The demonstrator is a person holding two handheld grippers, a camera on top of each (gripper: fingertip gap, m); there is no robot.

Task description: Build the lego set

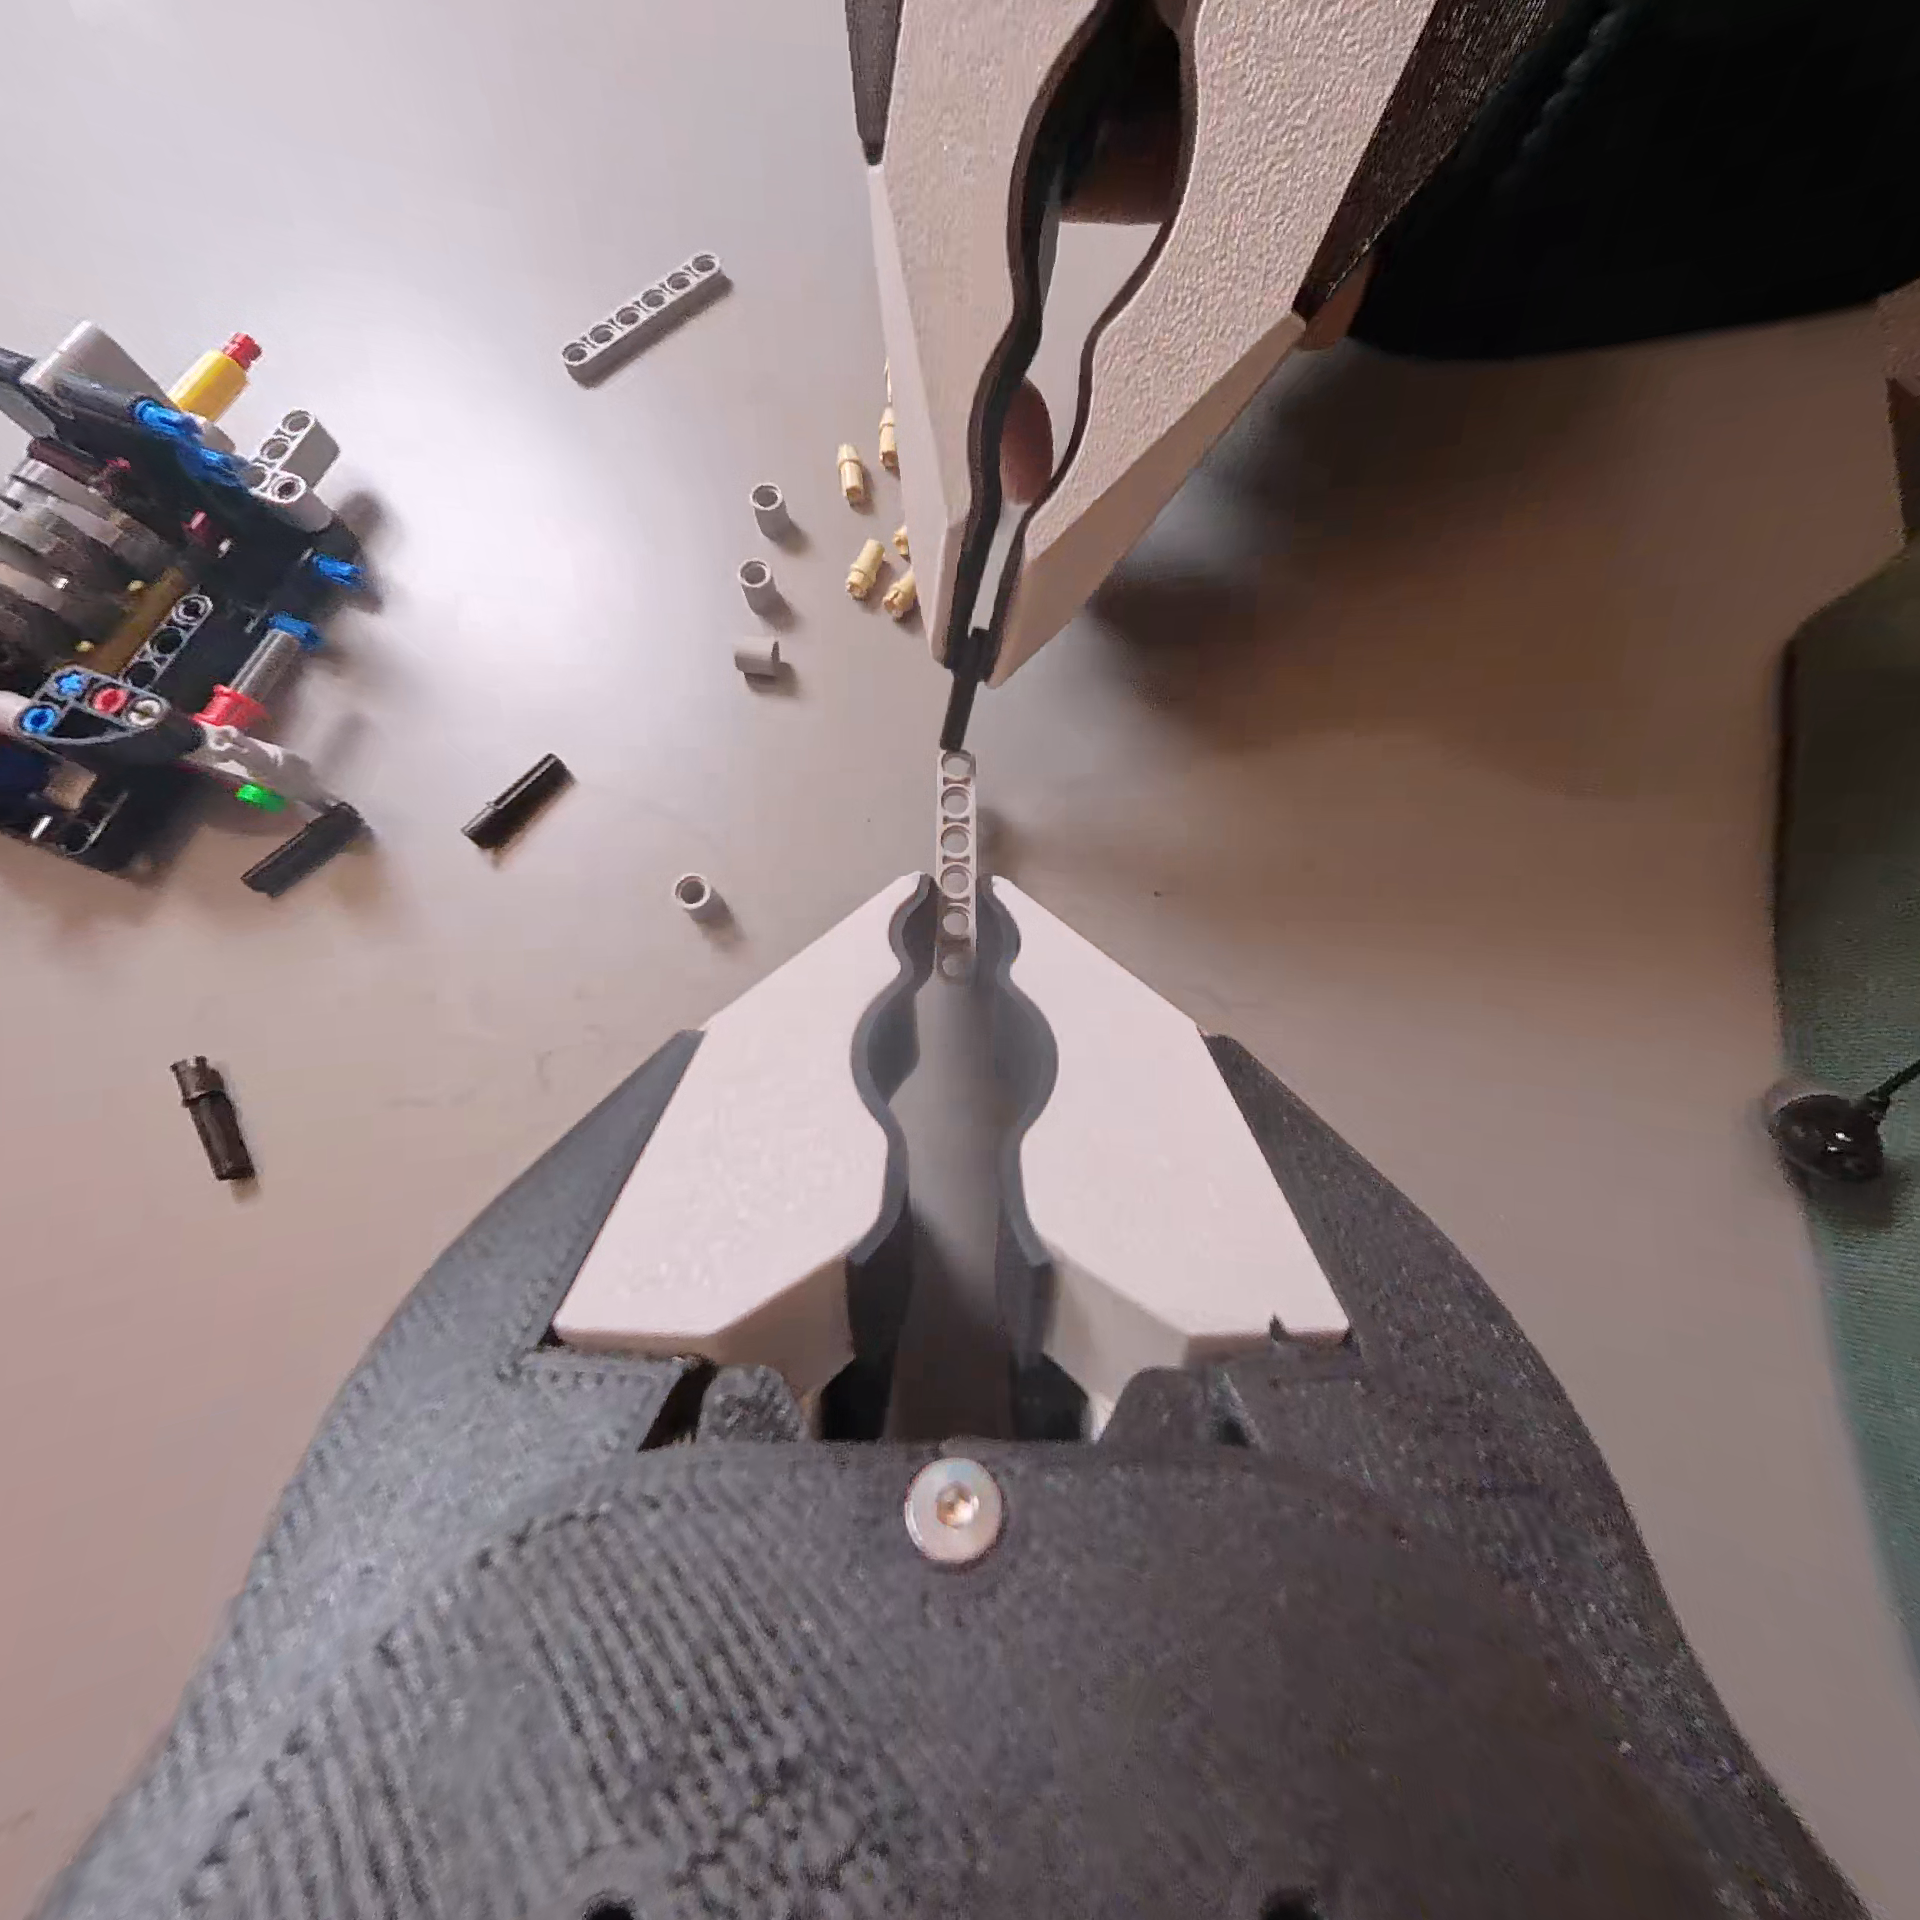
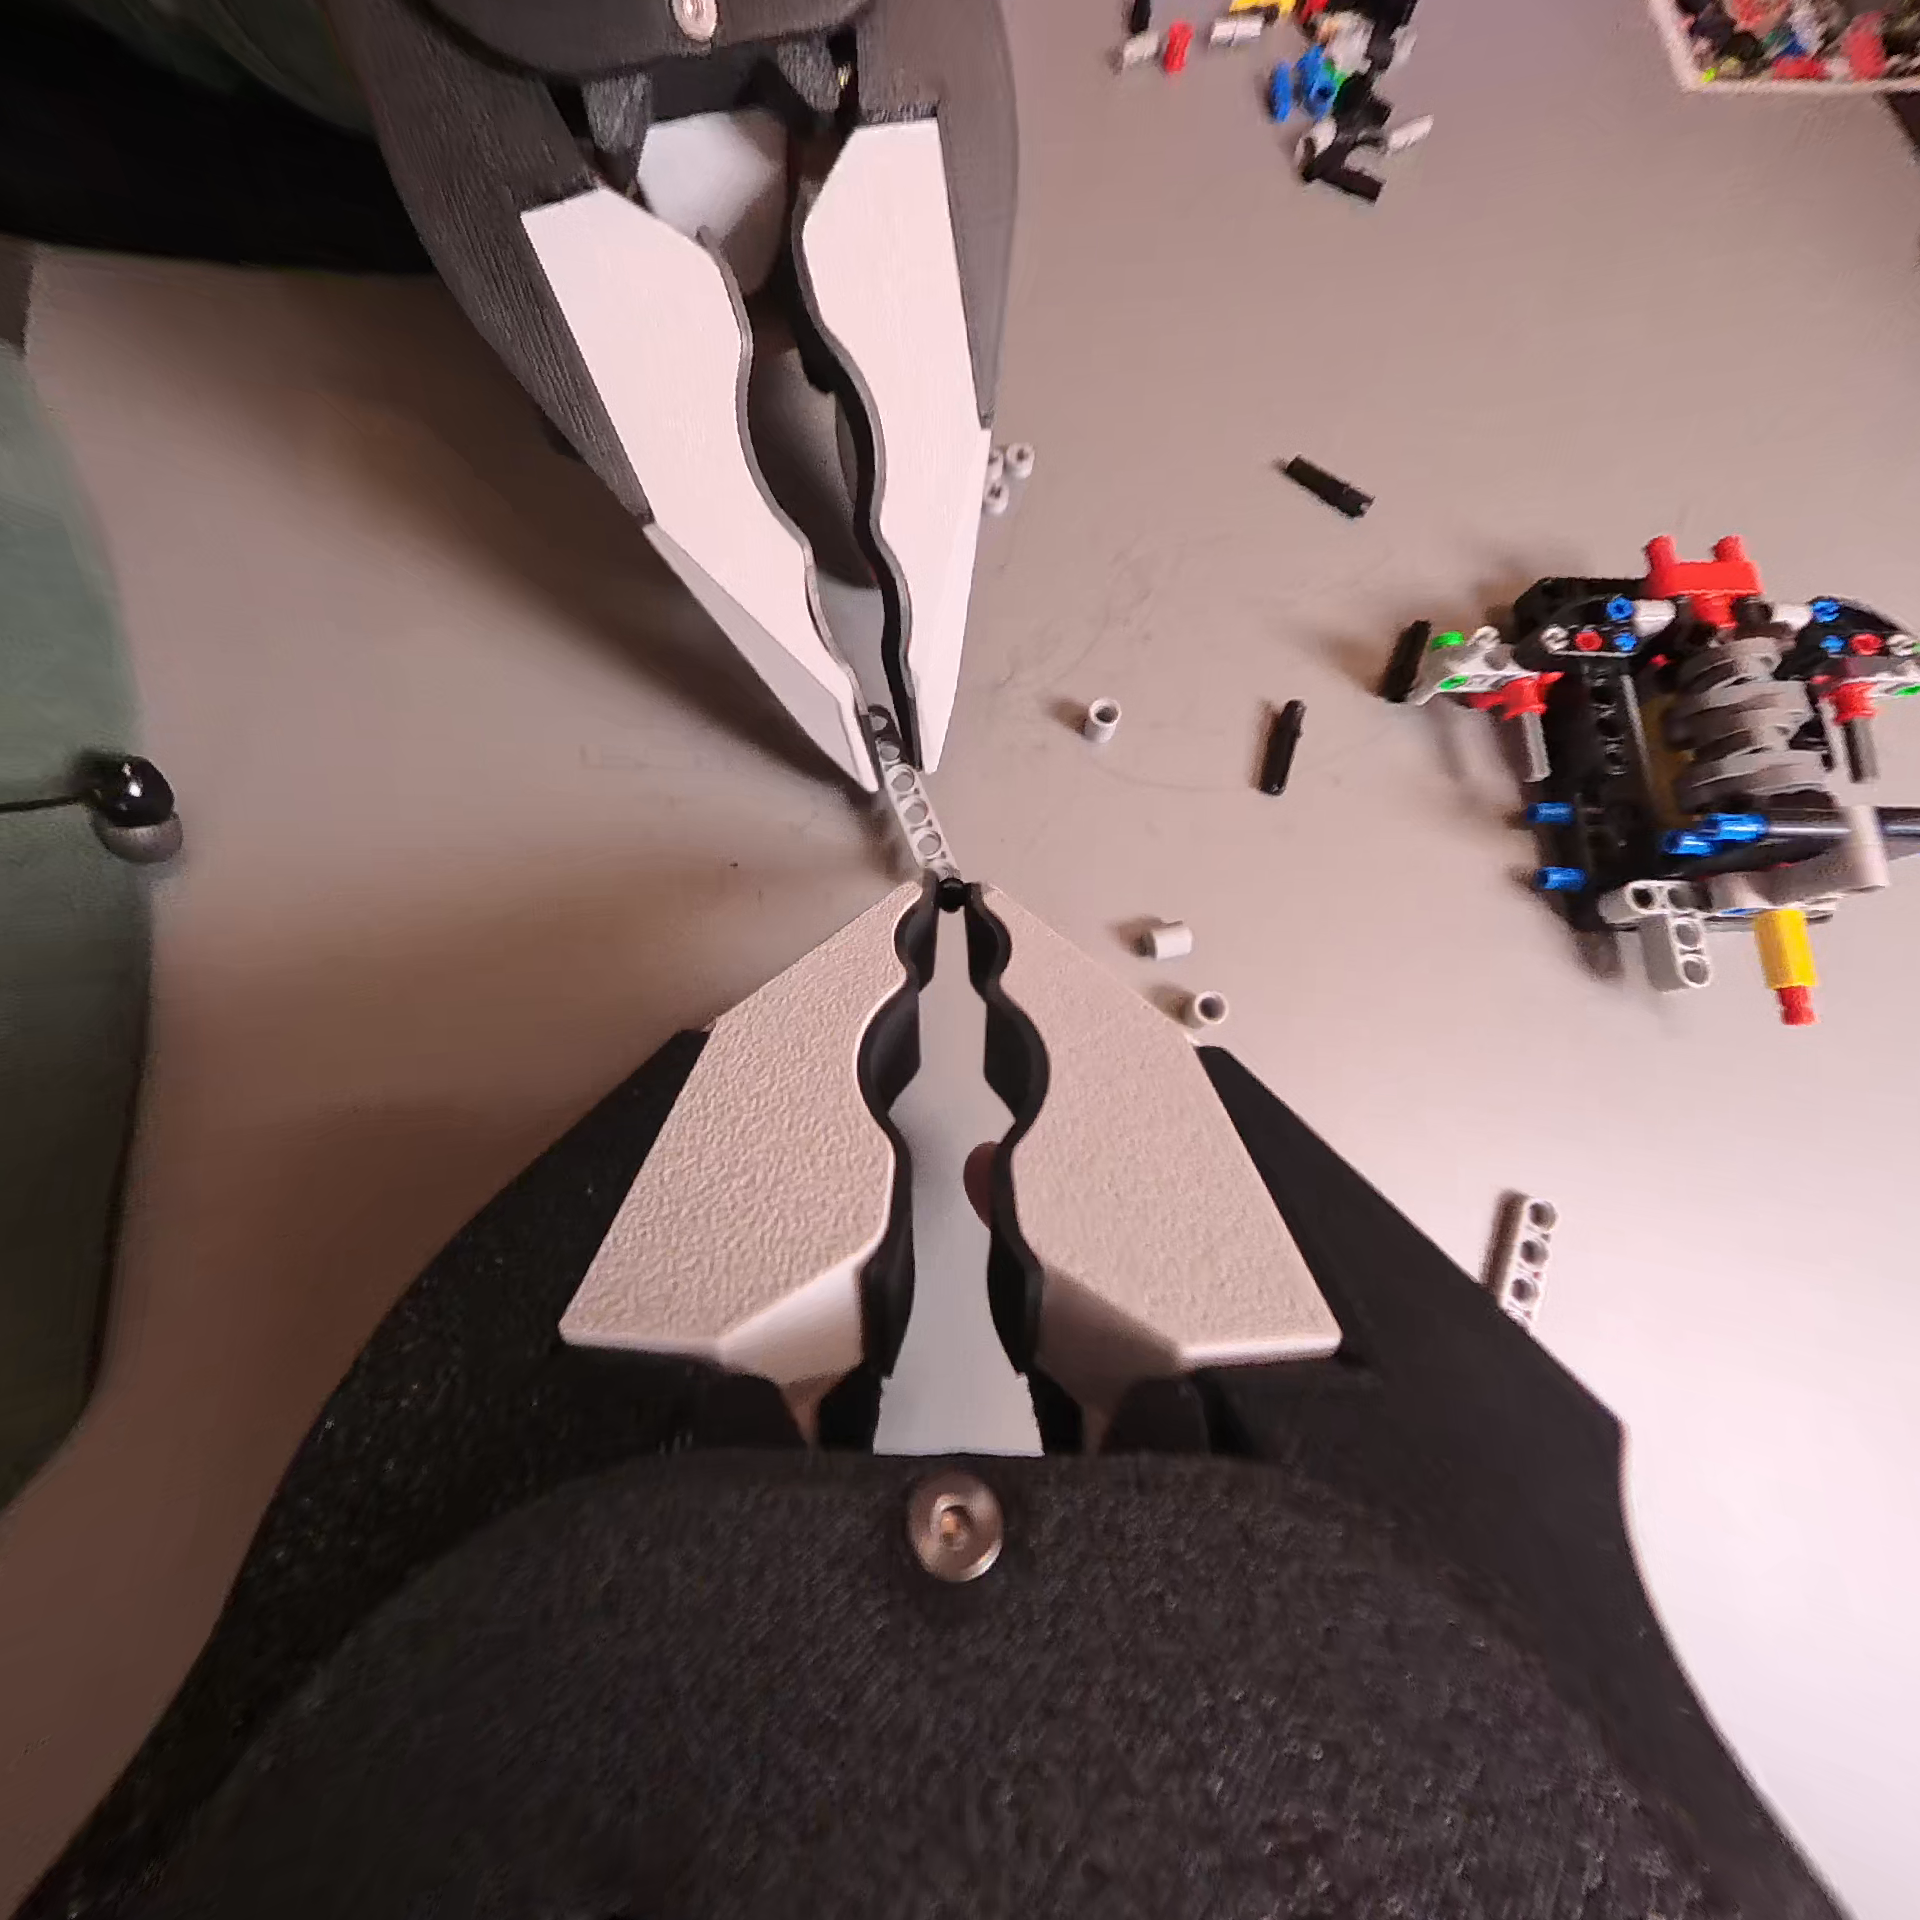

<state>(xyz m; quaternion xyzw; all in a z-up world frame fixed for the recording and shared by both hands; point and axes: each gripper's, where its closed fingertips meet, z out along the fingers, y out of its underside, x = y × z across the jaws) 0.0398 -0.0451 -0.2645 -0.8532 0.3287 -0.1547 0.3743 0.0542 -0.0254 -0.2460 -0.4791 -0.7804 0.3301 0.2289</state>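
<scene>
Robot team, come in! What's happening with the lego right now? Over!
Left gripper shut on grey beam. Right gripper shut on black pin, tip at beam's end hole. Half-built model off to the side. Nothing between them.

On the table lie 4 grey bushes (image 1: pixel 767 511), 5 tan pins (image 1: pixel 864 566), 2 grey beams (image 1: pixel 644 318) and 2 grippers (image 1: pixel 957 914).

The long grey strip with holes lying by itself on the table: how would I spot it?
Start at the half-built model on the table's left in the left wrist view. Look up and right, toward the tan pegs. The long grey strip lies flat there, the only loose piece with a row of holes.
</scene>
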